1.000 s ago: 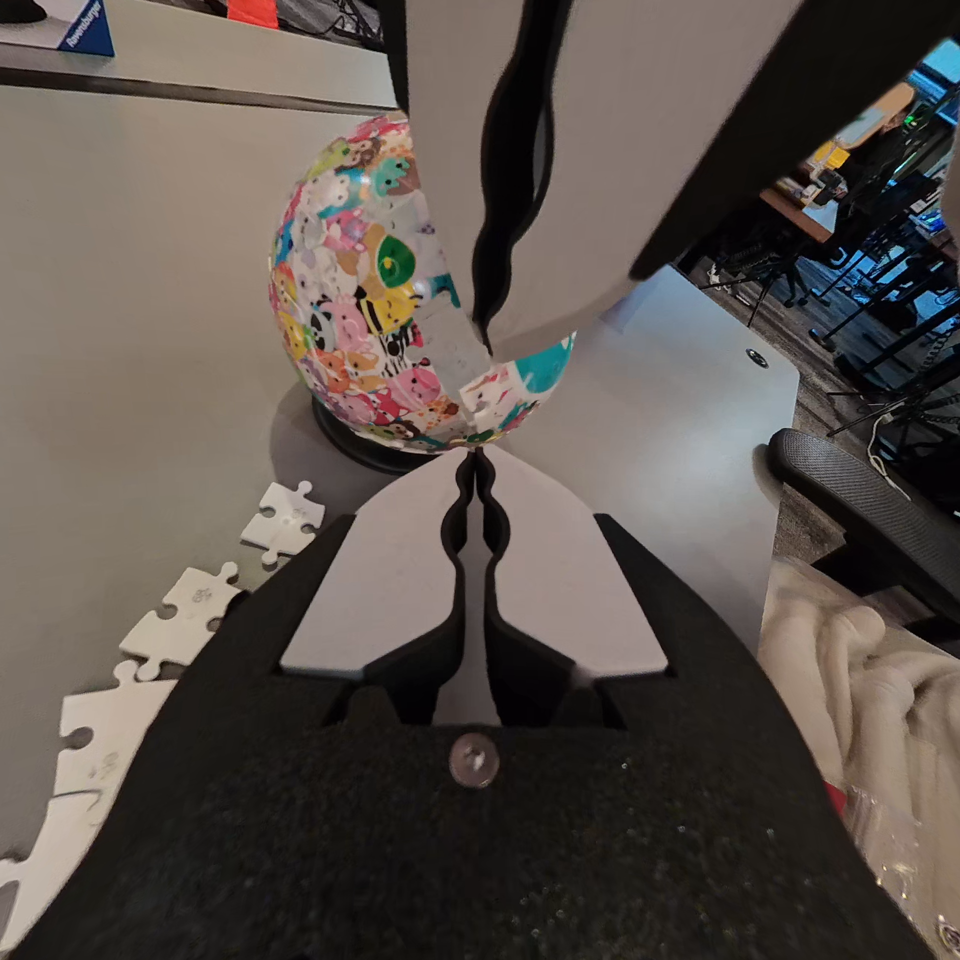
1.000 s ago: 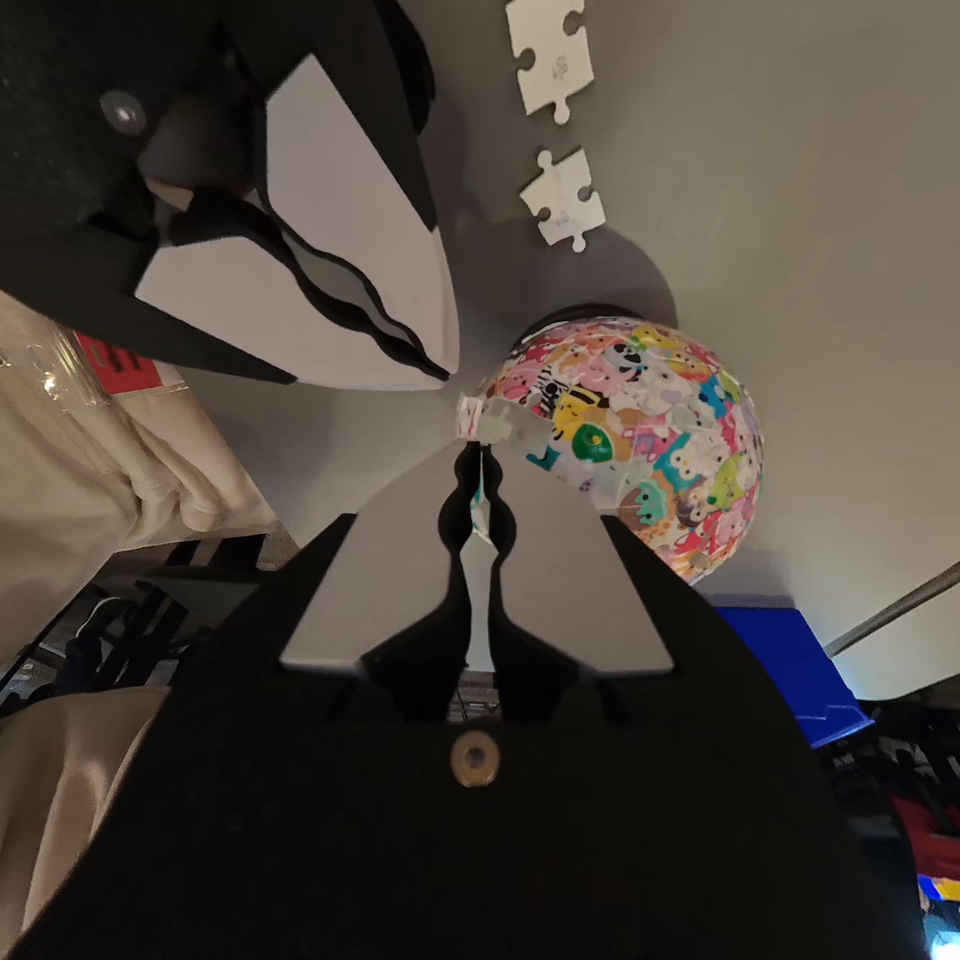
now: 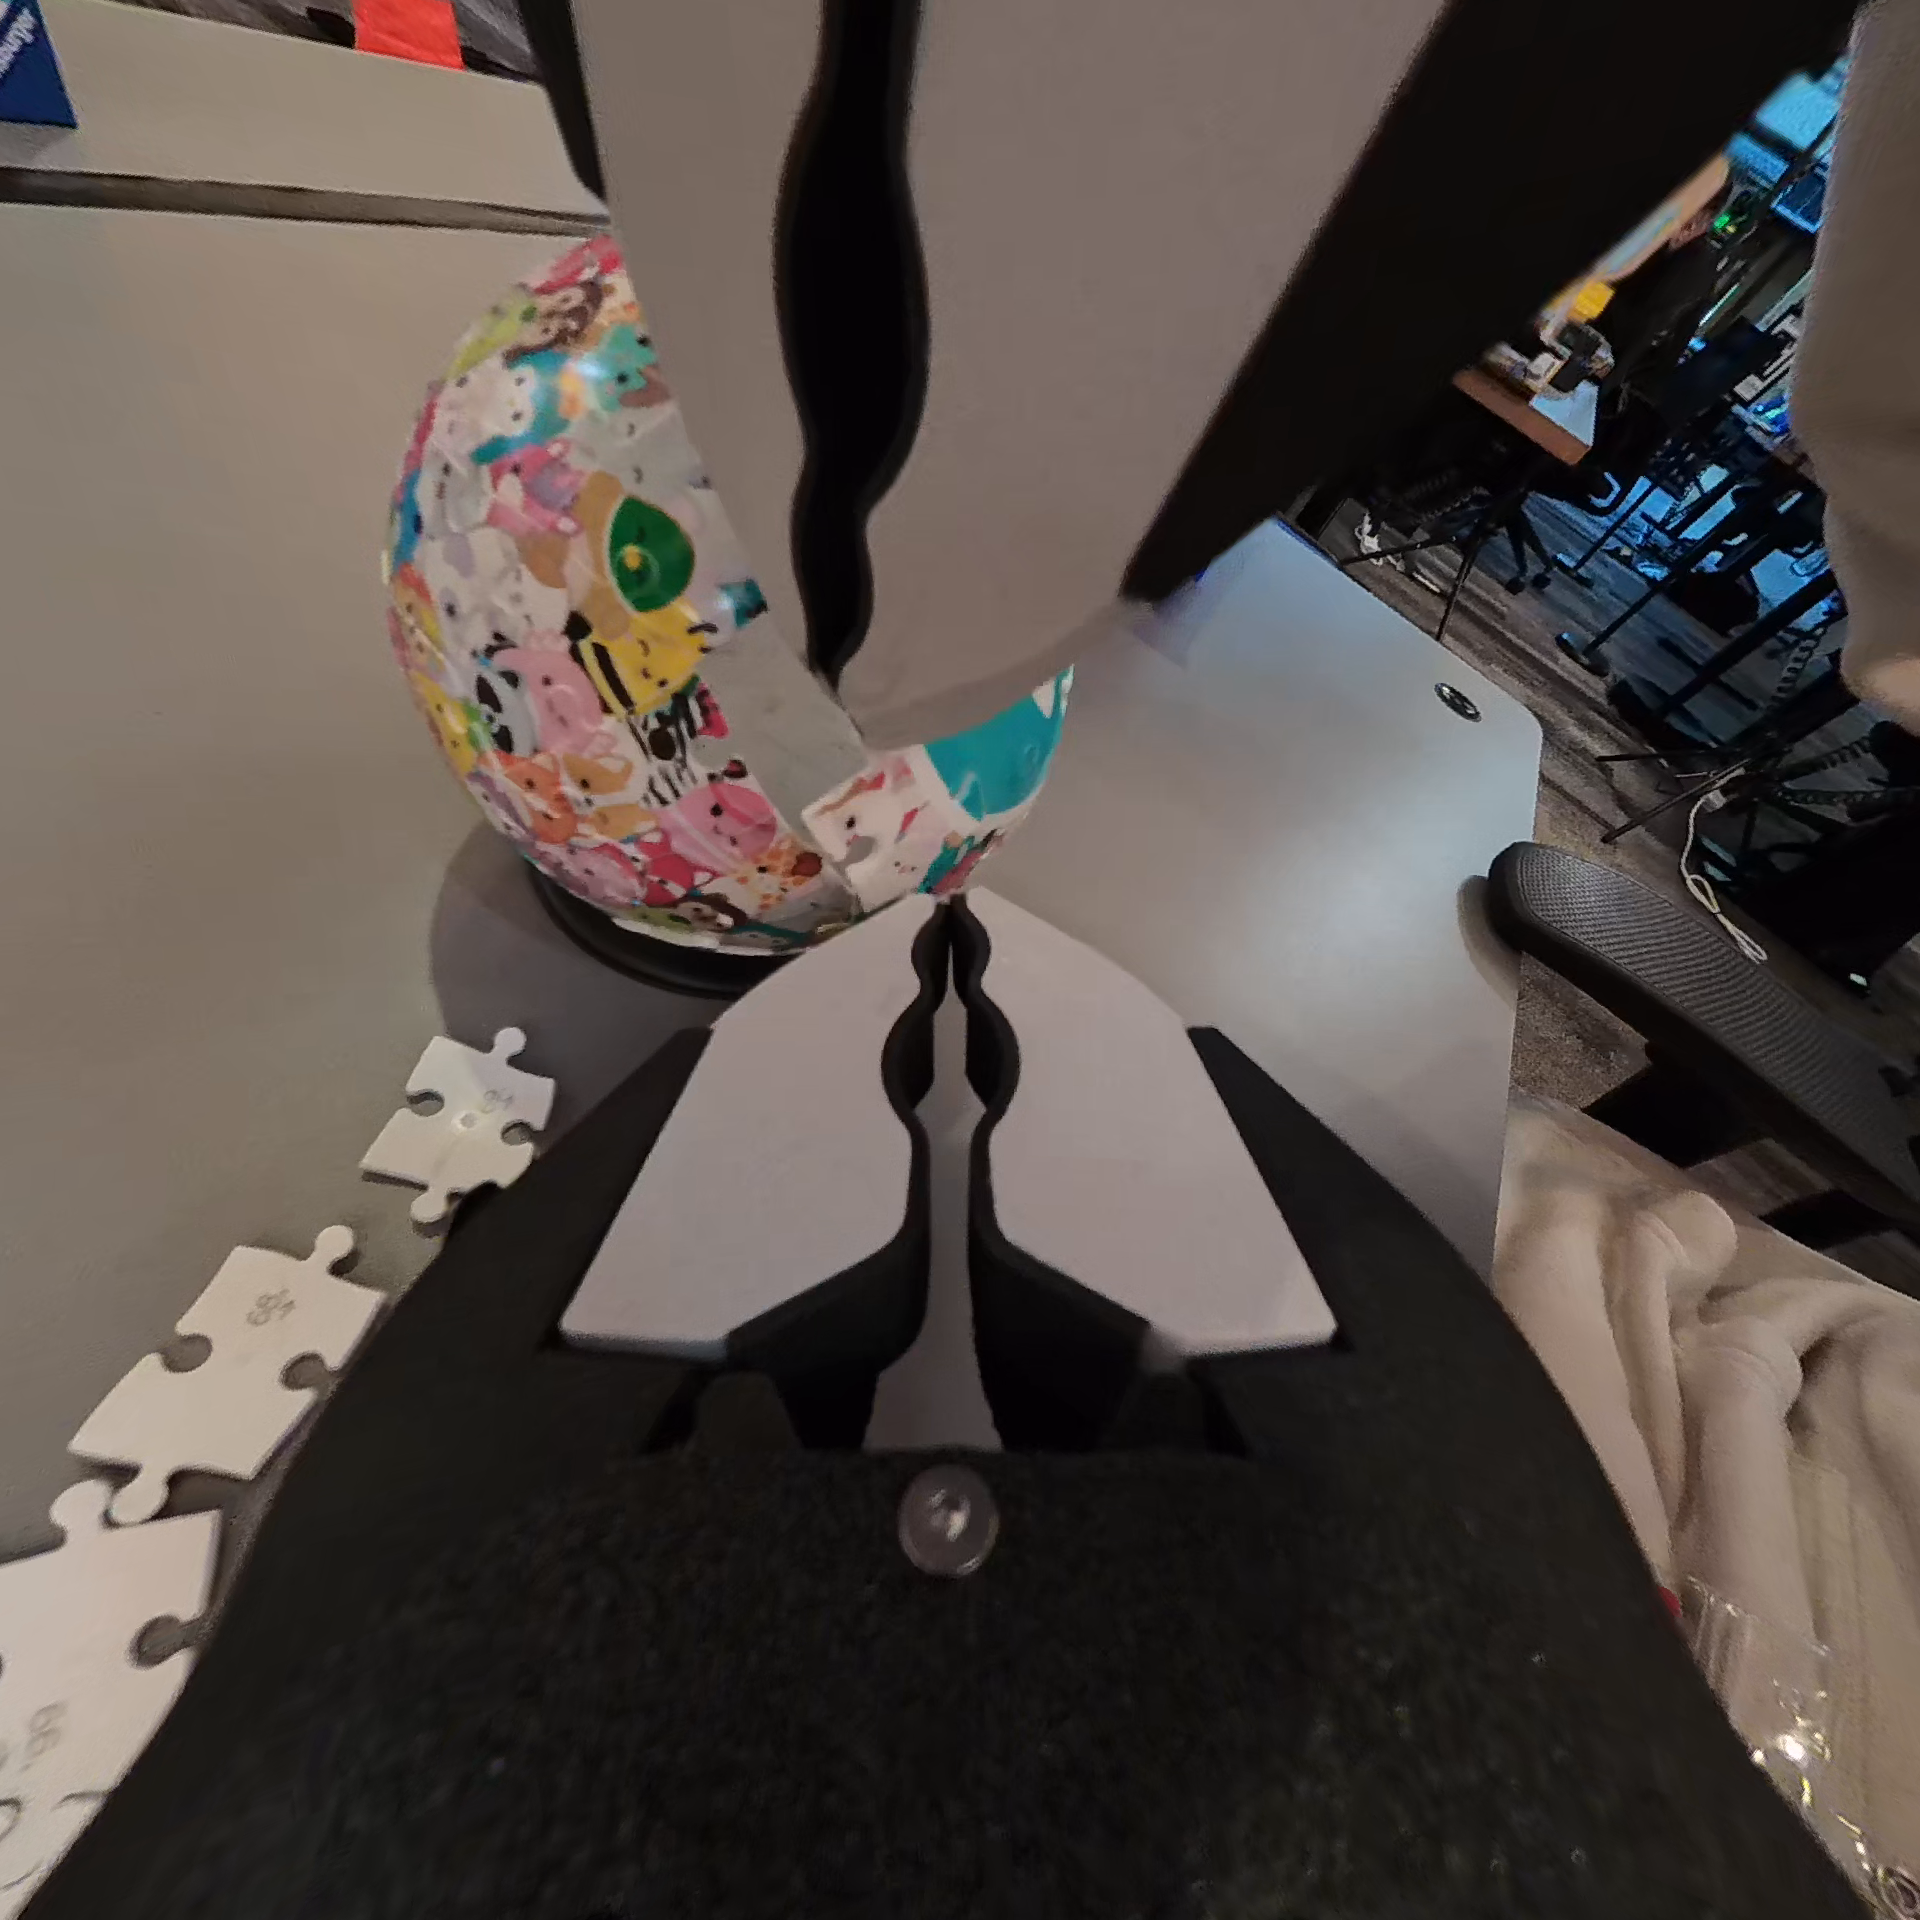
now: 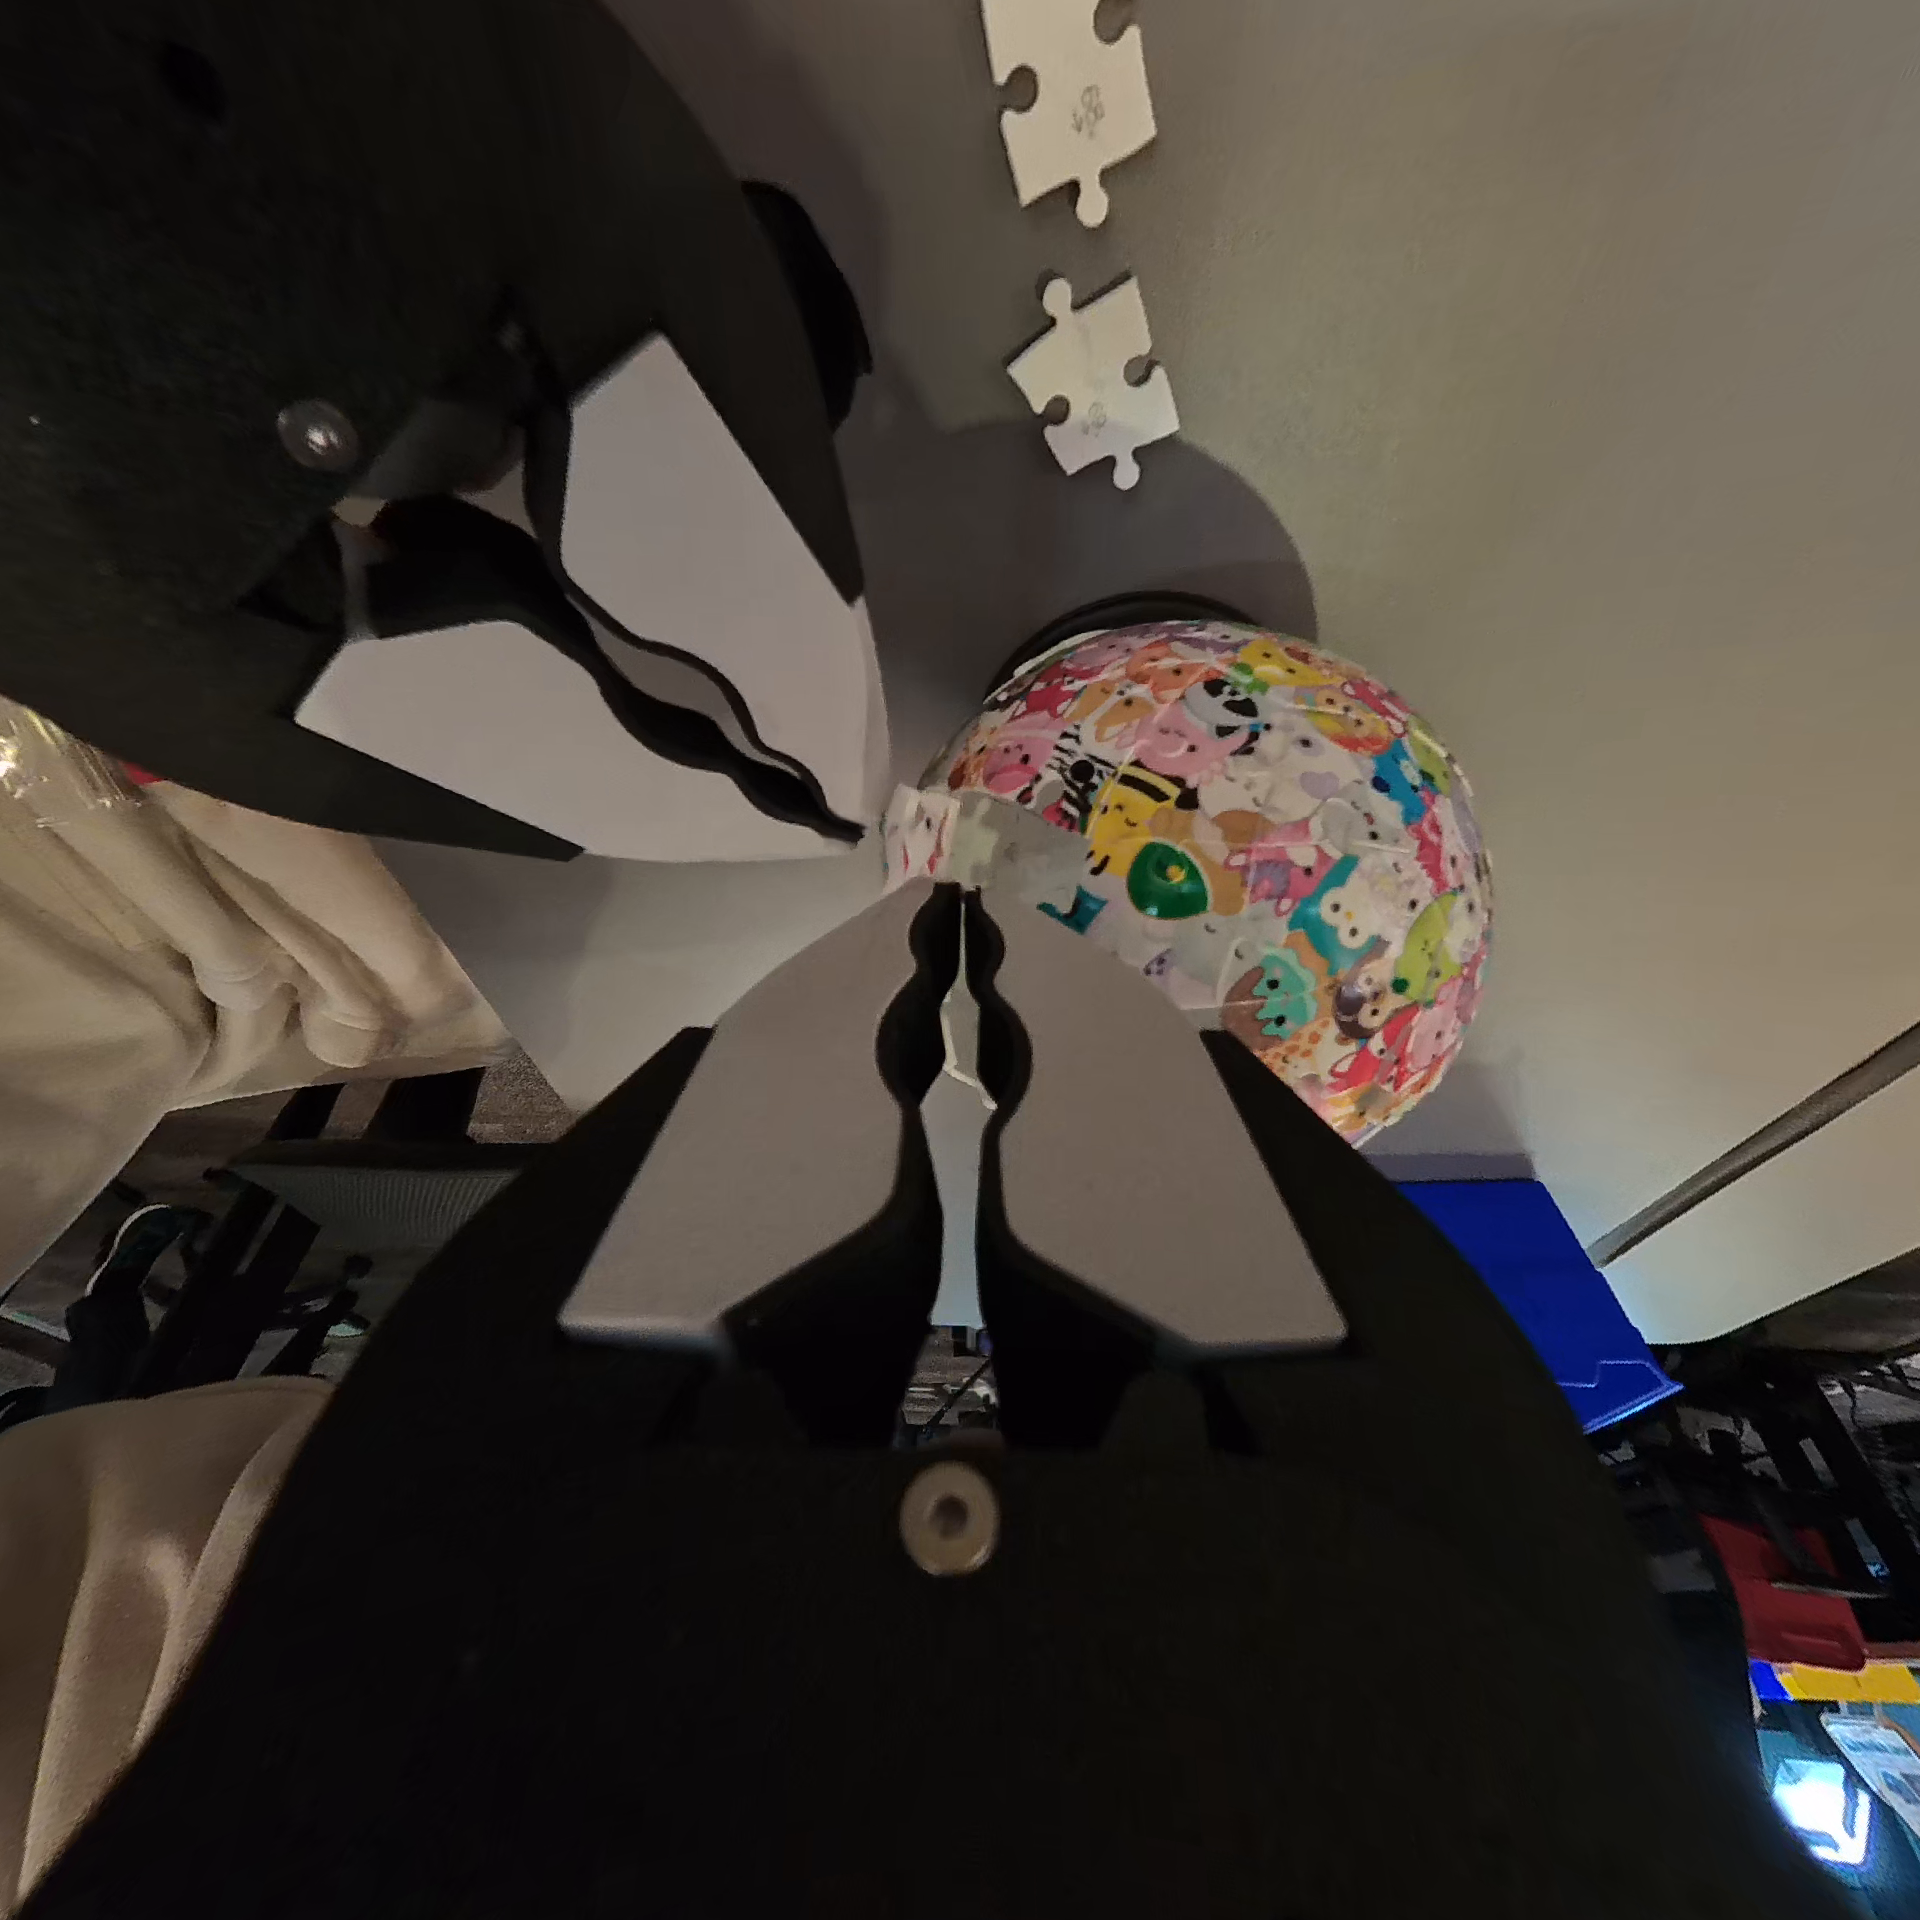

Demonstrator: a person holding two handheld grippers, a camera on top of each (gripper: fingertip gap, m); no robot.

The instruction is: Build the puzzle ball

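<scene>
The colourful puzzle ball sits on a black ring stand on the grey table. It is partly built, and a gap shows its grey inside. My right gripper is shut on a puzzle piece, seen edge-on between the fingers, held at the rim of the gap. My left gripper is shut, with its tips against a white and pink edge piece low on the ball. Loose pieces lie white side up.
A white cloth lies at the table's right edge, with a black mesh chair beyond it. A blue box stands behind the ball. More loose pieces lie at the near left. Desks and stands fill the room behind. Less than 4 cm separates the two grippers' tips.
Both grippers stay shut at the ball's gap. The left gripper's tips have moved closer onto the ball's edge piece. The ball has not moved on its stand.
</scene>
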